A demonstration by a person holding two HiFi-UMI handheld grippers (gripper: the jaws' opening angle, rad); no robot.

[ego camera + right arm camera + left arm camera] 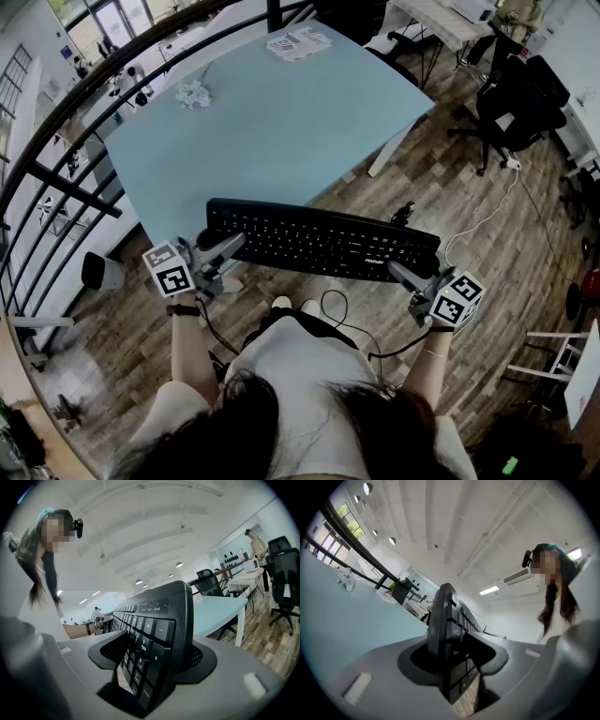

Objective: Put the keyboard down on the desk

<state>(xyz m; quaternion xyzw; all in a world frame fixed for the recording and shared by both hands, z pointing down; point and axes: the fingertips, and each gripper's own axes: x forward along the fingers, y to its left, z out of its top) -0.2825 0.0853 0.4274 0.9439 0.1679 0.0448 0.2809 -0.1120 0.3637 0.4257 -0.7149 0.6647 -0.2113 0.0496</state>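
Observation:
A black keyboard (319, 241) hangs level in the air just in front of the light blue desk (272, 122), over the wooden floor. My left gripper (223, 251) is shut on the keyboard's left end (445, 634). My right gripper (410, 279) is shut on its right end, at the number pad (150, 648). In both gripper views the keyboard's edge sits wedged between the grey jaws. The desk lies beyond the keyboard's far edge.
On the desk lie a stack of printed papers (298, 43) at the far side and a small crumpled white thing (193, 94) at the left. A black railing (66, 178) curves along the left. Office chairs (511, 103) stand at the right. A black cable (337, 309) trails below the keyboard.

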